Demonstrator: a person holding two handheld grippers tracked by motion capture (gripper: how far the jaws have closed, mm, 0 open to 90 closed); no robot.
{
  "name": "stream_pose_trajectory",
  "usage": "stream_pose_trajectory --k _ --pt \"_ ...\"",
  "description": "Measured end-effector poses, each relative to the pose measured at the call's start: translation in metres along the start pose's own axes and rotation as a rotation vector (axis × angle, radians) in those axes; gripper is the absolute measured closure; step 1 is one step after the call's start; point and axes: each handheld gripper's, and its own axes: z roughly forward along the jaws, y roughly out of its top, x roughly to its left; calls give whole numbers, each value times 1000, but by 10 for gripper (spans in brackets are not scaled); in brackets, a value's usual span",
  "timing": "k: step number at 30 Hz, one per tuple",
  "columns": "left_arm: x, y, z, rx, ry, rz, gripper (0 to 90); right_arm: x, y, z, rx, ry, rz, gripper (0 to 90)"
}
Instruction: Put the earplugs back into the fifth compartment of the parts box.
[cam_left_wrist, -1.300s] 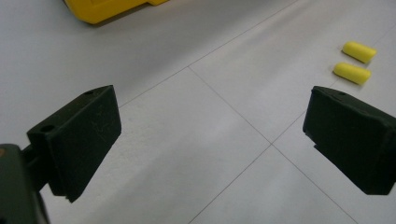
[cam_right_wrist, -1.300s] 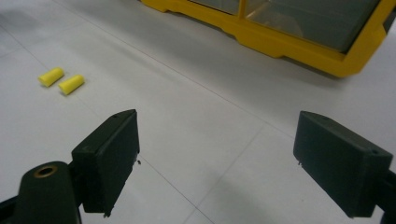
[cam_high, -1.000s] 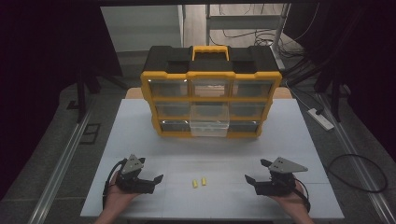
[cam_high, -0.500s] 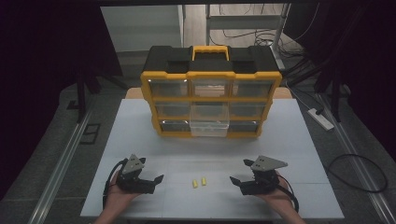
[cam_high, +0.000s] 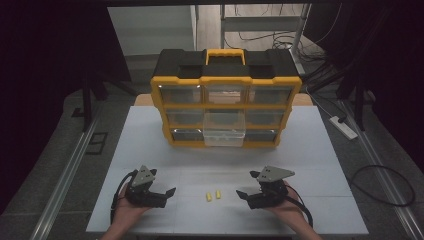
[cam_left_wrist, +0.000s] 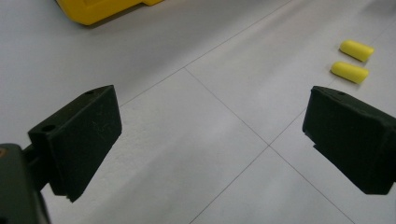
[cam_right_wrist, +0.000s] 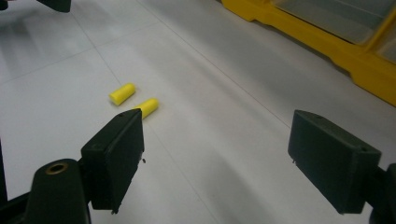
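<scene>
Resting on the white surface (cam_high: 150, 150) w/ jaws spread wide & empty, left tool (cam_high: 167, 194) & right tool (cam_high: 243, 193) flank two yellow earplugs (cam_high: 213, 195) lying side by side, well apart from the yellow drawer organizer (cam_high: 226, 105) behind.

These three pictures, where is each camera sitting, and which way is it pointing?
High view: above the person's side, looking forward and down at the table, organizer, left gripper and right gripper, both hands.
Left gripper view: on the left gripper, looking along its open jaws.
Right gripper view: on the right gripper, likewise.
Shared by all: two yellow earplugs.
</scene>
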Motion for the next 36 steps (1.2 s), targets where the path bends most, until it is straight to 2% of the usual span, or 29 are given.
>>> stream_pose_trajectory --k 22,36 --pt "-1 1 1 1 -6 5 46 21 18 35 71 80 -78 208" --pt "-1 1 2 3 -8 8 46 28 24 58 132 105 -95 243"
